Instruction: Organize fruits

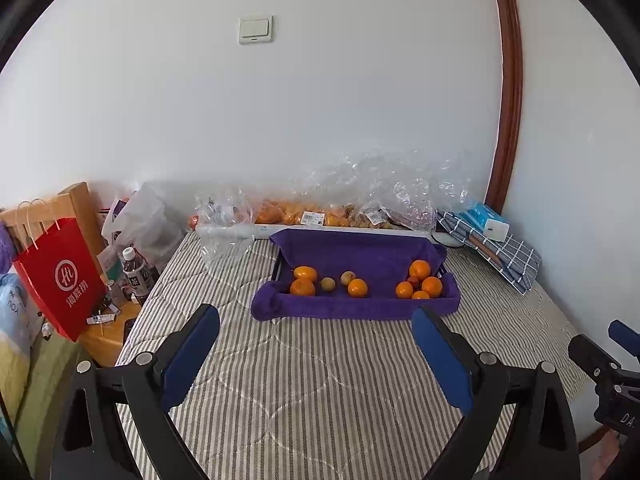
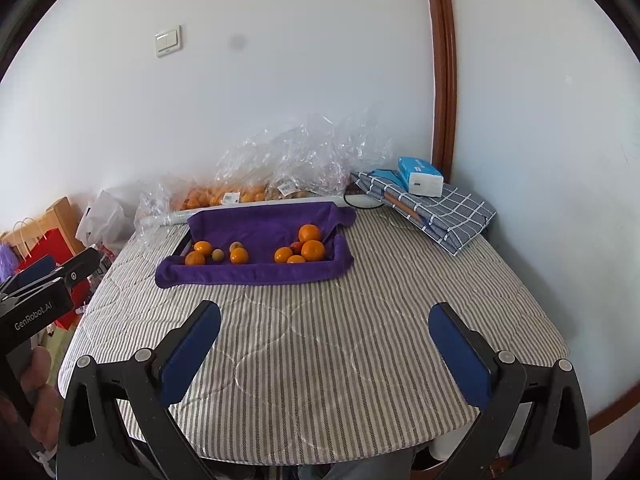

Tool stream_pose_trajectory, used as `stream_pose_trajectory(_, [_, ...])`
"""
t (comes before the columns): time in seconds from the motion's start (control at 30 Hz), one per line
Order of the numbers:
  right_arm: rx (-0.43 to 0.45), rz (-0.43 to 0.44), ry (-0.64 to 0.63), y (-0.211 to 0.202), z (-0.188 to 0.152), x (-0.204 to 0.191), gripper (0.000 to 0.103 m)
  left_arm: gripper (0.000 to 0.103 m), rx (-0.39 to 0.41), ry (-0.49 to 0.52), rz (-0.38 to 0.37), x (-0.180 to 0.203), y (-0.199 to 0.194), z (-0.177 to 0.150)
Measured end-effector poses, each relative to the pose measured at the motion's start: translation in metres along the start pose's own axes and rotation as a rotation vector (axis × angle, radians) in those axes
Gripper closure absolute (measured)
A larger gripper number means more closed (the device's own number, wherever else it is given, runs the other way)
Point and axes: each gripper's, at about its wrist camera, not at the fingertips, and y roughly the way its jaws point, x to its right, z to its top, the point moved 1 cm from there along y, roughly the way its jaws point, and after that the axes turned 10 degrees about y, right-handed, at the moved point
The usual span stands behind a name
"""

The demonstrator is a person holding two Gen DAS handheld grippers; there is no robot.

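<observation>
A tray lined with a purple towel sits at the far middle of the striped table. On its left lie oranges and two small pale fruits. On its right sits a cluster of oranges with a small red fruit. My left gripper is open and empty, well short of the tray. My right gripper is open and empty, also short of the tray.
Clear plastic bags of fruit lie along the wall behind the tray. A folded checked cloth with a tissue pack lies back right. A red paper bag and bottles stand left, off the table.
</observation>
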Motion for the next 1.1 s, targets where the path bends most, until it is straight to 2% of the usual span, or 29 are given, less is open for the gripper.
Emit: stream_pose_trajectory(1.1, [0.005, 0.01, 0.013, -0.0046, 0.001, 0.0015, 0.001, 0.005, -0.001, 0.005, -0.025, -0.0054, -0.0018, 0.0046])
